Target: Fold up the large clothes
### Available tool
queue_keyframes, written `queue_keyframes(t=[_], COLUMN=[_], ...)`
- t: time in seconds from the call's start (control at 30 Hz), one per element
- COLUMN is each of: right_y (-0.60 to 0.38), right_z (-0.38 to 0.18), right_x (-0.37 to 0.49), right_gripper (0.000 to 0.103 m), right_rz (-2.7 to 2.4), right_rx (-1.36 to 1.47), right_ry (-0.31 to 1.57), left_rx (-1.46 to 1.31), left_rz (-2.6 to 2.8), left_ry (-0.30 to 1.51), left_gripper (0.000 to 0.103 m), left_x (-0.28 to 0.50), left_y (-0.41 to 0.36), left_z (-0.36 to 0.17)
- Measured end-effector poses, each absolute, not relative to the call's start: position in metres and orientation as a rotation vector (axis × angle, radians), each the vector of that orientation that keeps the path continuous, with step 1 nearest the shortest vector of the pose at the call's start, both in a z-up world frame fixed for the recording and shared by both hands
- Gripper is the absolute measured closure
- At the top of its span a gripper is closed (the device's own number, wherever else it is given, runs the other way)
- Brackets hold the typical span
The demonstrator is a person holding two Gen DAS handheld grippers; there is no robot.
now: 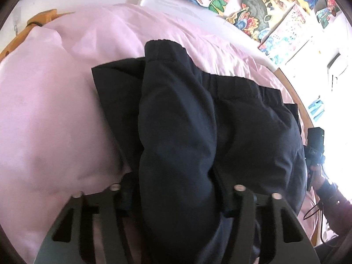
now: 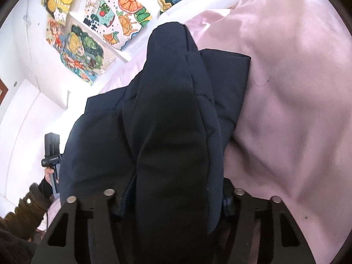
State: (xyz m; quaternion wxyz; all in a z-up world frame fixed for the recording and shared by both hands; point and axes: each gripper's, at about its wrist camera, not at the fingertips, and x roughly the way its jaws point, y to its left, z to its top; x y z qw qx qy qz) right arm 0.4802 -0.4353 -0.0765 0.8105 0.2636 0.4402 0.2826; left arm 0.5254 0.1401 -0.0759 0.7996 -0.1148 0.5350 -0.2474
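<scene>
Dark navy padded jacket (image 1: 176, 118), thick and puffy with stitched quilting, lies on the pale pink bed sheet (image 1: 55, 121), and in the left wrist view one rolled fold of it runs from the far elastic hem down into the left gripper (image 1: 176, 200), which is clenched on this fold from both sides. To do the fold well, I judge both hands should lift together and keep the fabric tight, because such padding slips and springs back easily. At the right edge the other hand-held tool shows, near the wooden bed frame (image 1: 294, 101). In the right wrist view the jacket (image 2: 176, 132) again fills the middle, a dark ridge between the fingers of the right gripper (image 2: 173, 200), which grasps it firmly; the pink sheet (image 2: 286, 110) is on the right and colourful paper drawings (image 2: 123, 11) hang on the far white wall.
</scene>
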Motion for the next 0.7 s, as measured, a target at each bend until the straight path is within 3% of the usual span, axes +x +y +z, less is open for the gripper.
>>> queue_keyframes(t=[0.13, 0.33, 0.53, 0.7], right_y=[-0.434, -0.429, -0.42, -0.422], right_z=[-0.067, -0.046, 0.023, 0.074], right_x=[0.474, 0.464, 0.428, 0.382], right_gripper=[0.064, 0.075, 0.078, 0.079], right_rz=[0.585, 0.527, 0.491, 0.481], right_rx=[0.554, 0.549, 0.485, 0.527], right_ry=[0.916, 0.903, 0.877, 0.874], left_rx=[-0.22, -0.209, -0.259, -0.242], left_rz=[-0.483, -0.411, -0.388, -0.465], left_ry=[1.138, 1.16, 1.17, 1.092], left_gripper=[0.073, 0.086, 0.091, 0.096], left_x=[0.518, 0.511, 0.486, 0.439], left_y=[0.13, 0.121, 0.129, 0.132], left_z=[-0.064, -0.032, 0.027, 0.108])
